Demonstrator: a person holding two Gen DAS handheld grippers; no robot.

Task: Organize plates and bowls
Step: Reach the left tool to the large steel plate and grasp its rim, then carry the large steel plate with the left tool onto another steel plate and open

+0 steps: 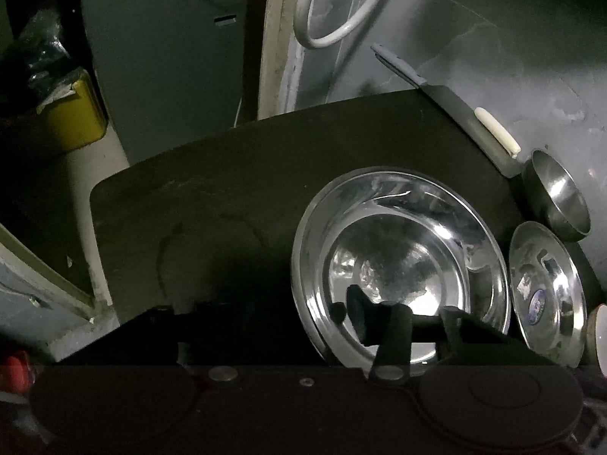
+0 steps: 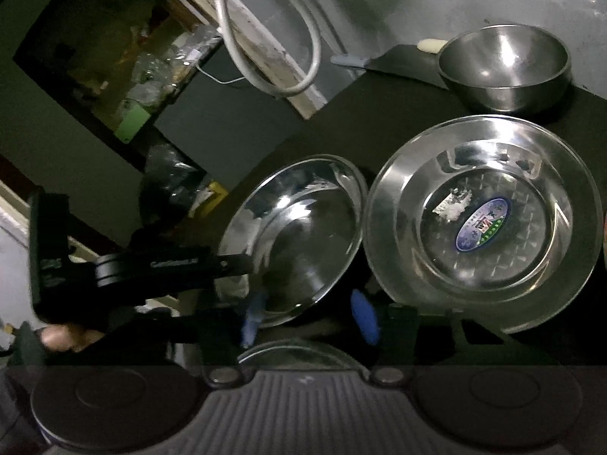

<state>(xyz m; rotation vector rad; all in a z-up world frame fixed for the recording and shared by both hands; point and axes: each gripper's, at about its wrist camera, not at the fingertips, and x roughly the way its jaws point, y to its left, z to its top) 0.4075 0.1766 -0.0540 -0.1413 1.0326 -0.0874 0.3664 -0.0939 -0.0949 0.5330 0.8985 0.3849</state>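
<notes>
A large steel plate [image 1: 398, 250] [image 2: 303, 227] lies on the dark table [image 1: 227, 189]. My left gripper [image 1: 303, 318] straddles its near left rim. One pad [image 1: 356, 314] stands over the plate's inside, and the other finger is lost in shadow outside the rim. In the right wrist view it [image 2: 235, 261] reaches in from the left and lies over that rim. My right gripper [image 2: 308, 313] is open, its blue pads [image 2: 364, 314] either side of the plate's near edge with a gap showing. A stickered steel plate [image 2: 485, 220] [image 1: 542, 292] and a steel bowl [image 2: 504, 68] [image 1: 557, 197] sit to the right.
A cleaver with a grey handle [image 1: 447, 102] and a white stick [image 1: 497, 132] lie at the table's back edge by the wall. A white-lined cup [image 1: 599, 337] peeks in at the far right. A white hose [image 1: 341, 19] hangs behind. A yellow bin [image 1: 76, 113] stands on the floor at left.
</notes>
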